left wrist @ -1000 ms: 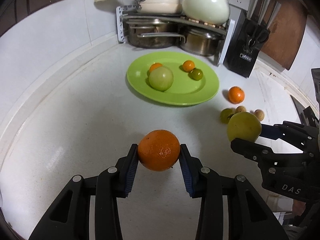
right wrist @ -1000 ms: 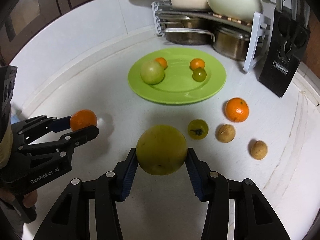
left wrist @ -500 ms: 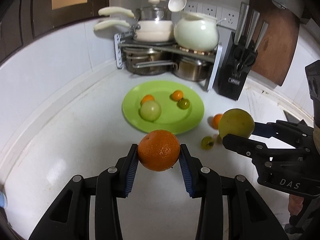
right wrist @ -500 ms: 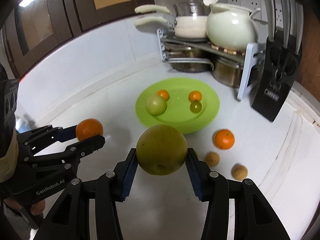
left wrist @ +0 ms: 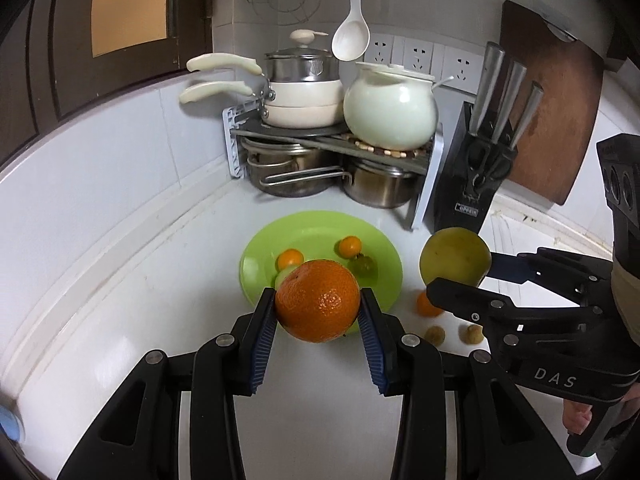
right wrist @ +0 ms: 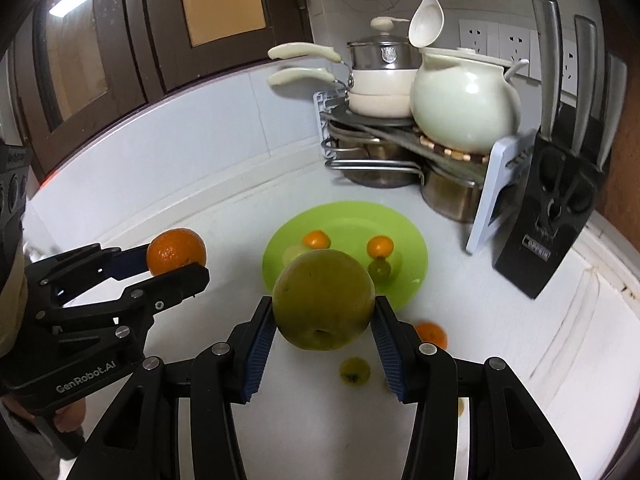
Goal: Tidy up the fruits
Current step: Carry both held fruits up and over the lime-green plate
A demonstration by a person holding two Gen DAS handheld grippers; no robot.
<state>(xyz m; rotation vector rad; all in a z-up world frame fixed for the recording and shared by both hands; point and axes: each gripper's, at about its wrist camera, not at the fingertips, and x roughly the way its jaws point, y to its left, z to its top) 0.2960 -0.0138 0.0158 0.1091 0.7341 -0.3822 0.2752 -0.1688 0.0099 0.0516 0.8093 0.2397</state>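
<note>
My left gripper (left wrist: 318, 332) is shut on a large orange (left wrist: 318, 300), held high above the white counter; it also shows in the right wrist view (right wrist: 176, 251). My right gripper (right wrist: 323, 336) is shut on a big yellow-green pear (right wrist: 324, 304), also seen in the left wrist view (left wrist: 455, 257). The green plate (left wrist: 380, 248) lies below and ahead, with two small oranges (left wrist: 349, 246), a small green fruit (left wrist: 364, 266) and a partly hidden pale green fruit. An orange (right wrist: 432, 333) and small brownish fruits (left wrist: 435, 335) lie on the counter right of the plate.
A pot rack (left wrist: 336, 148) with pans and a white pot (left wrist: 390, 114) stands in the back corner. A black knife block (left wrist: 478, 176) and a wooden board (left wrist: 552, 104) stand at the right. A white ladle (left wrist: 352, 36) hangs on the wall.
Both grippers have risen well above the counter with their fruits still held; the plate and loose fruits look smaller and lower in view.
</note>
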